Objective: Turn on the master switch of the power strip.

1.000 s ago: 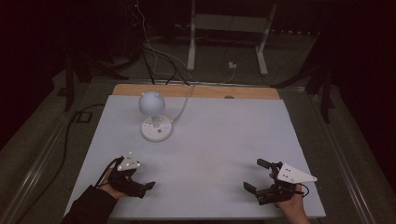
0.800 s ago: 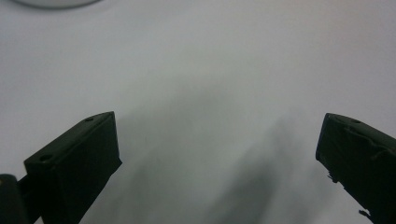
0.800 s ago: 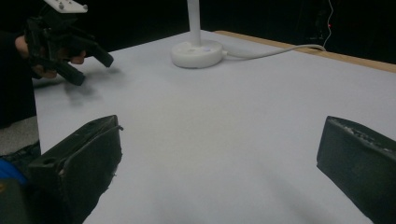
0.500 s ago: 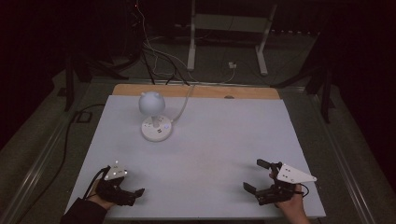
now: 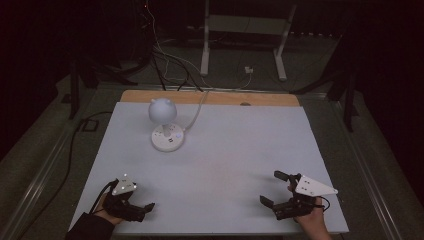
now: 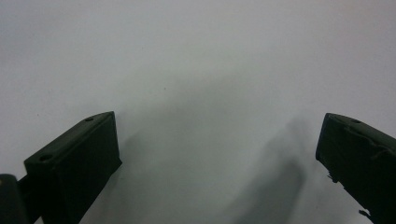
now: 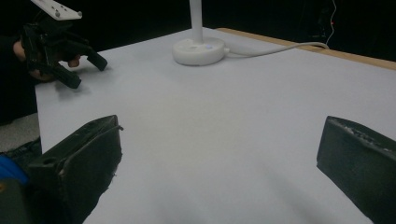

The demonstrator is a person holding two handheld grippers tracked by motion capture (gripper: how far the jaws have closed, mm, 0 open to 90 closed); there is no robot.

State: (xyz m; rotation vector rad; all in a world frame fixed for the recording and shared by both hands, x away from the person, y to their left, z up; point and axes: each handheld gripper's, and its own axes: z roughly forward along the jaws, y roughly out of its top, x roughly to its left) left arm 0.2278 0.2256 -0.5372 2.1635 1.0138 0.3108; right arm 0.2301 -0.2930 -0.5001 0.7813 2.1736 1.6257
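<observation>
Lamp (image 5: 163, 114) with round white head stands upright on its round white base (image 5: 168, 139) at the far left part of the bench (image 5: 225, 165), cord (image 5: 196, 111) running off the far edge. In the right gripper view the base (image 7: 198, 50) sits far ahead with the cord (image 7: 275, 46) trailing right. Left gripper (image 5: 142, 209) low at the near left corner of the bench, held in a hand (image 5: 107, 212) with dark sleeve, fingers pointing right, spread open and empty; the left gripper view shows both fingers (image 6: 74, 163) wide apart over bare white surface, close above it. Right gripper (image 5: 274, 189) at the near right, held in a hand (image 5: 312, 220), fingers (image 5: 267, 201) pointing left, spread wide, nothing between them. Left gripper (image 7: 88, 70) also visible at upper left of the right gripper view, open. Both grippers well apart from the lamp and from each other. Floor beyond the bench dark, with cables and a white stand (image 5: 240, 30).
</observation>
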